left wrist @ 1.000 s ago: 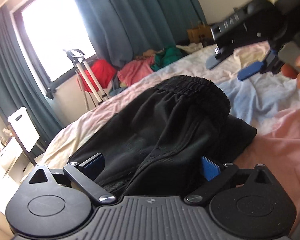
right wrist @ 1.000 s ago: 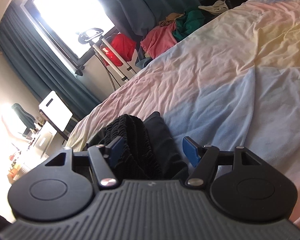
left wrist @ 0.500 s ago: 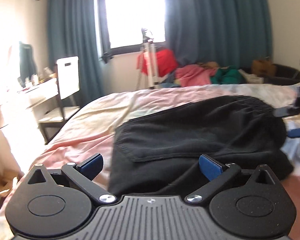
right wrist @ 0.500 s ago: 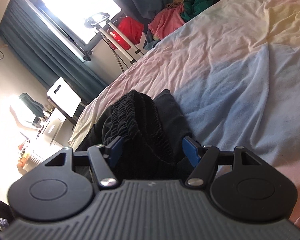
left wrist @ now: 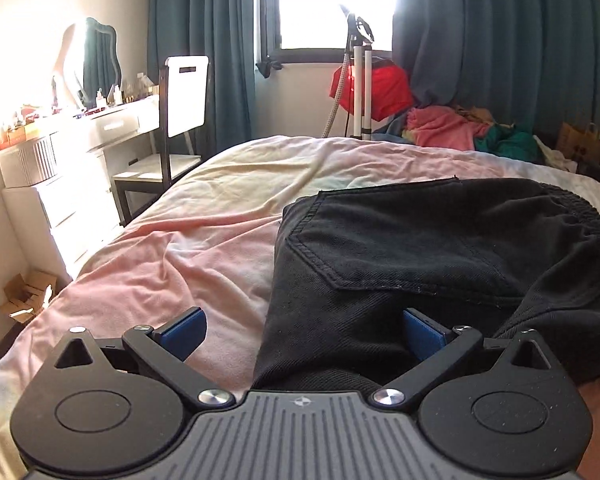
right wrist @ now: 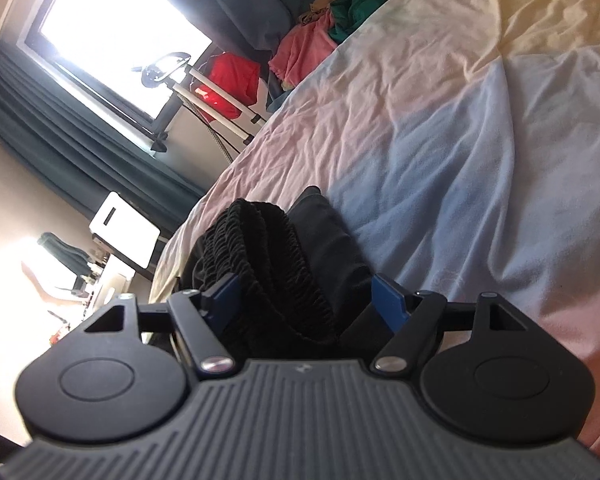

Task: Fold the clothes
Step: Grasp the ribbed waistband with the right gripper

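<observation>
While the black trousers are lying in a compact, layered bundle on the pastel bedsheet, the fold is judged to be well advanced: a back pocket is turned upward in the left wrist view, and the gathered elastic waistband is seen doubled over itself in the right wrist view. What is left appears to be a last flattening or squaring of the edges, and perhaps the setting aside of the bundle; whether a further fold is intended cannot be told.

The left gripper is held at the near edge of the bundle with its jaws wide apart; one blue pad lies over bare sheet and the other is set against the black cloth, so nothing is clamped. The right gripper is placed at the waistband end, its jaws also spread, with the thick elastic and a flat layer of fabric lying between the pads; whether the pads are pressing on the cloth cannot be made out, but no firm pinch is shown.

Around the bed, a white chair and a white dresser crowded with small items are seen beside a mirror. A stand is placed before the window, next to a red bag, and a heap of pink and green clothes is piled beyond the bed, presumably still to be folded. Nothing is found in the way on the sheet itself, though its wrinkles may keep the bundle from lying flat.
</observation>
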{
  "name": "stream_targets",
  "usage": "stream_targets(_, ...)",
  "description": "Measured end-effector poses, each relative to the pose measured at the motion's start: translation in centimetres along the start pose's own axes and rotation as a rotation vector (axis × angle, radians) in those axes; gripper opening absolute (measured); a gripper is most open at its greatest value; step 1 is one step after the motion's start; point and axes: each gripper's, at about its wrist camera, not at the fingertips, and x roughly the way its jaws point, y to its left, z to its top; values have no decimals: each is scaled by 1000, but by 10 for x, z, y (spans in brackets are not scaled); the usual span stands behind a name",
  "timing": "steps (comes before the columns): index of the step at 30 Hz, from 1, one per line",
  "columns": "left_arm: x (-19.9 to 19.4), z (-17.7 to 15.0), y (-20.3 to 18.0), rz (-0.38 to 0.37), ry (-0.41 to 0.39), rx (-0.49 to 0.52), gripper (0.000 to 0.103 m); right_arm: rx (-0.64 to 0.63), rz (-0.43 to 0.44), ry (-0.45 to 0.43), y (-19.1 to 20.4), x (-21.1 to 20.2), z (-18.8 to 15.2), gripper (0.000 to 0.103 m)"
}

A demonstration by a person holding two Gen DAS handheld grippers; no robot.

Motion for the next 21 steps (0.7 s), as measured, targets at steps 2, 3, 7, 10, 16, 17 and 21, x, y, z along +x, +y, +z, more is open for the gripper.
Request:
stream_targets(2, -2, 1, 0, 10, -6, 7, 103, 85, 37, -17, -10, -4, 3, 77)
stream_targets(3, -3, 1, 1, 14, -9, 4, 103, 141, 54, -34, -18, -7, 5, 77)
stream_targets(7, -6, 1, 8, 18, 2, -52, 103, 362, 104, -111, -48, -21, 11, 89)
stream_targets(10, -7, 1, 10, 22, 5, -72, 103, 436, 125, -76, -58, -19, 11, 89)
stream_targets(16, -12, -1, 4, 45, -3, -42, 103, 389, 215, 46, -39, -3, 3, 89)
stream_targets(17, -13, -1, 3, 48, -6, -39, 103, 340, 214, 62, -30, 0, 3, 89)
stream_targets(21, -14, 0, 2, 47, -10, -38, 103, 133, 144, 113, 1, 17, -4, 90)
